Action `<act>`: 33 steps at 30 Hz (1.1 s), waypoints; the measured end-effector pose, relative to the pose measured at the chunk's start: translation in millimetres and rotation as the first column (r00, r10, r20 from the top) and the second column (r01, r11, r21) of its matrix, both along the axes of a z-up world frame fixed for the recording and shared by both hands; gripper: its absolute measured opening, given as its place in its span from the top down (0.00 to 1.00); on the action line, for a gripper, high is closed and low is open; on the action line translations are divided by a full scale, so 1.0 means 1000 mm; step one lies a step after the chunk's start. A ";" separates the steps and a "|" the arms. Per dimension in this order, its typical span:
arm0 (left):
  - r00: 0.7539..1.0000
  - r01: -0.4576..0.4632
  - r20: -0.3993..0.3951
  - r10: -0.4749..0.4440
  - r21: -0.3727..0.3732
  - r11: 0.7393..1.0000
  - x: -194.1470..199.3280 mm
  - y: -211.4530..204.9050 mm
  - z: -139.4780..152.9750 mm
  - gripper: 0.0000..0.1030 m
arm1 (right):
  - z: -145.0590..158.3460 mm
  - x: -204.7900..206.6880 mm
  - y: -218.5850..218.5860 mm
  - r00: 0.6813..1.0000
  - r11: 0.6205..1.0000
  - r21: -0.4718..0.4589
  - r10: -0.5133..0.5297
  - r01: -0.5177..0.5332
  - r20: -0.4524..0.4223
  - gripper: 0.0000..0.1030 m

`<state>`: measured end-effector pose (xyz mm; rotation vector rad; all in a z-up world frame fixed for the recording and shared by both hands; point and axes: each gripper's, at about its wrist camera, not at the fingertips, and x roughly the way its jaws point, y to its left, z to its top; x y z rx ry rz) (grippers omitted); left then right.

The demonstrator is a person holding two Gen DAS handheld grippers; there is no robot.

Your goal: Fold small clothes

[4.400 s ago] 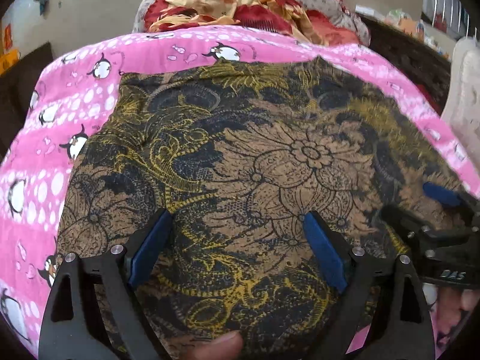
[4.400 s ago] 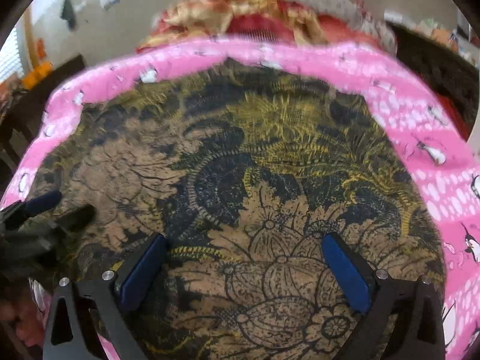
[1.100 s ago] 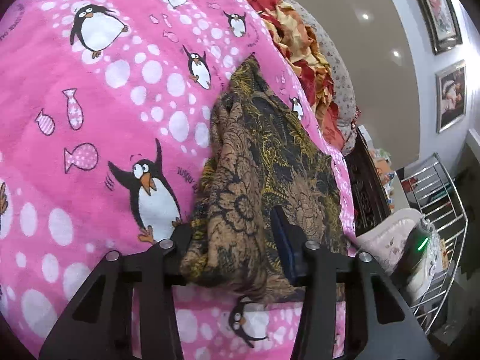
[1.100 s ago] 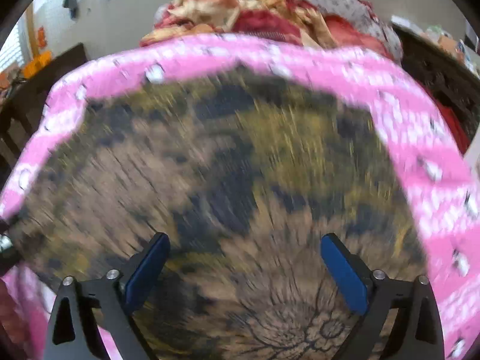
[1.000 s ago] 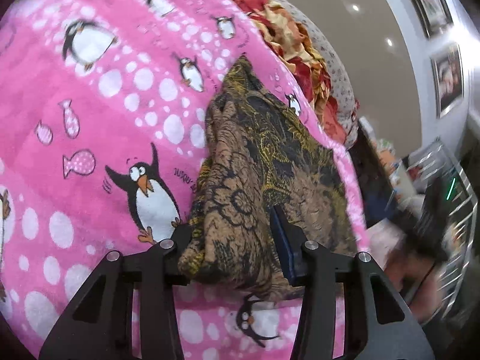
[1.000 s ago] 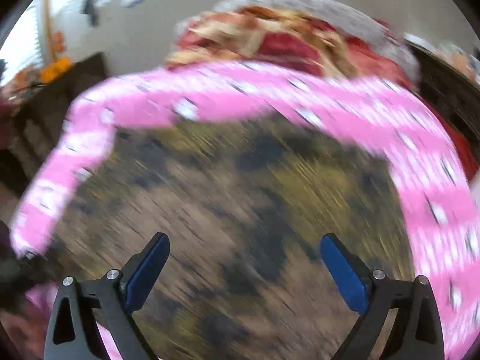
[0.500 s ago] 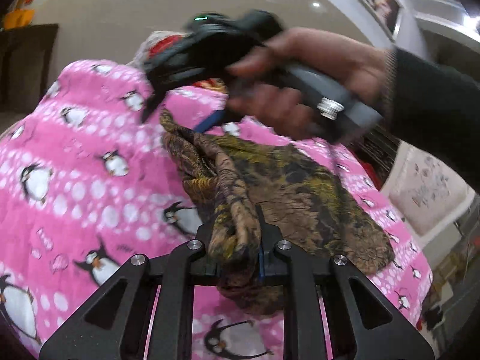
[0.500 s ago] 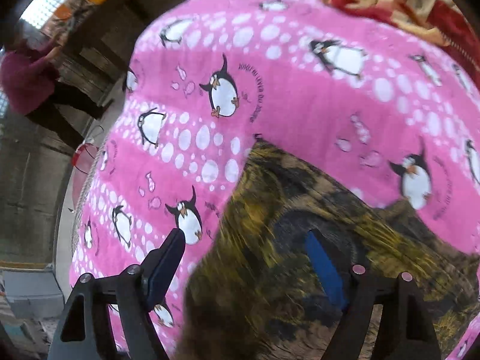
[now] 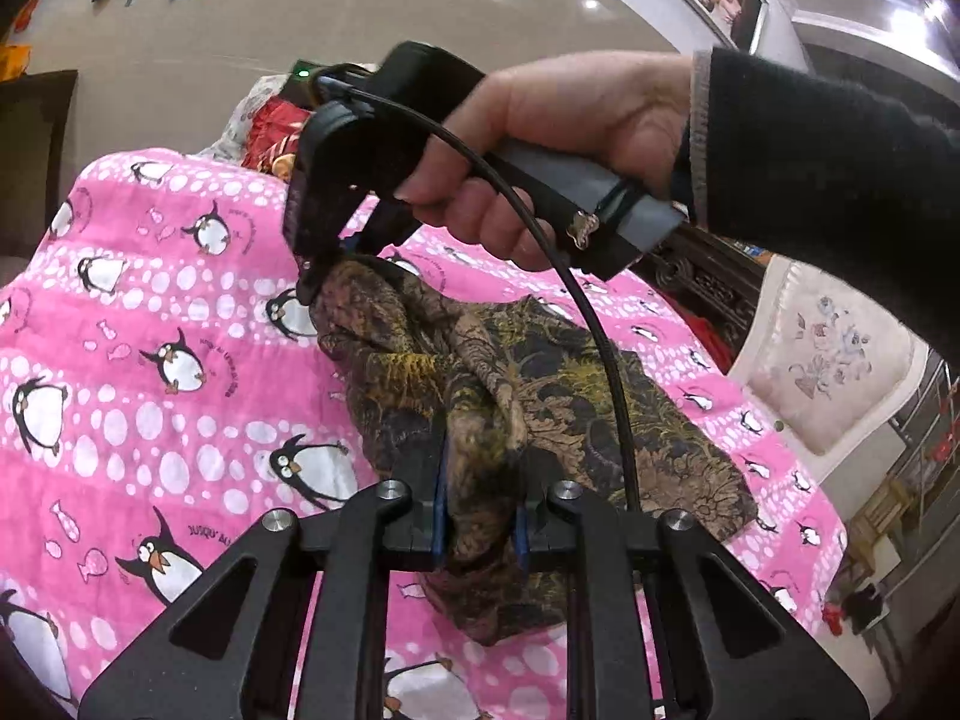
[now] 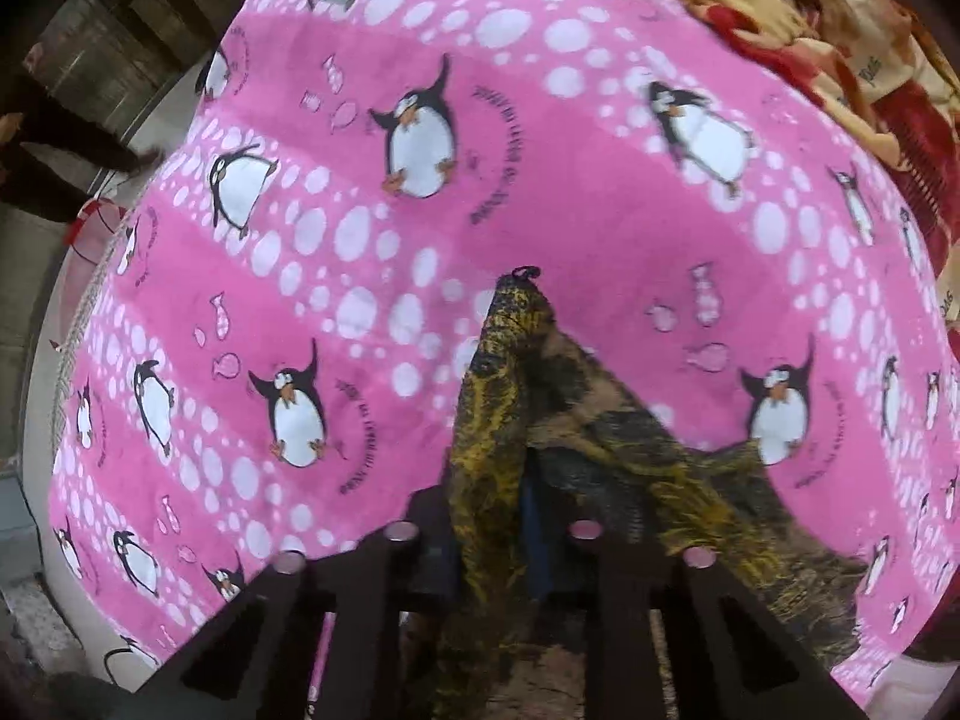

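A small brown, black and yellow floral garment (image 9: 576,420) lies partly lifted on a pink penguin blanket (image 9: 150,360). My left gripper (image 9: 480,528) is shut on a bunched near edge of the garment. My right gripper (image 9: 318,276), held by a hand, pinches the garment's far corner and lifts it off the blanket. In the right wrist view the right gripper (image 10: 489,540) is shut on a fold of the garment (image 10: 600,450), whose tip pokes up past the fingers.
The pink blanket (image 10: 420,240) covers the whole work surface. A red and cream quilt (image 10: 810,18) is heaped at its far end. A white embroidered cushion (image 9: 828,360) and dark wooden furniture (image 9: 708,288) stand to the right.
Both grippers closed on one edge of the flat garment, the left on its near end and the right on its far corner. That edge is now raised and bunched.
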<state>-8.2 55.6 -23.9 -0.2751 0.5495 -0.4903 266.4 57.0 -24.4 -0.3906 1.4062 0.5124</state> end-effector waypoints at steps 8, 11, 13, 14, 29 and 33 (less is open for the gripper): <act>0.993 0.097 0.061 -0.100 0.047 0.994 -0.004 -0.039 0.021 0.90 | 0.043 -0.013 -0.100 0.997 0.988 0.145 -0.068 0.062 0.037 0.92; 0.984 0.150 0.082 -0.155 0.071 0.986 -0.004 -0.067 0.029 0.90 | 0.055 -0.015 -0.137 0.994 0.981 0.174 -0.099 0.090 0.046 0.92; 0.975 0.194 0.091 -0.201 0.083 0.978 -0.005 -0.089 0.035 0.90 | 0.059 -0.023 -0.171 0.991 0.976 0.190 -0.122 0.109 0.057 0.92; 0.971 0.211 0.094 -0.219 0.087 0.974 -0.005 -0.099 0.037 0.90 | 0.060 -0.023 -0.182 0.989 0.974 0.192 -0.135 0.121 0.059 0.92; 0.908 0.410 0.019 -0.418 0.163 0.897 0.002 -0.272 0.028 0.90 | 0.026 -0.048 -0.372 0.959 0.915 0.307 -0.283 0.261 0.028 0.93; 0.910 0.411 -0.046 -0.411 0.220 0.885 0.004 -0.293 0.002 0.90 | -0.008 -0.048 -0.390 0.955 0.898 0.340 -0.296 0.279 -0.003 0.92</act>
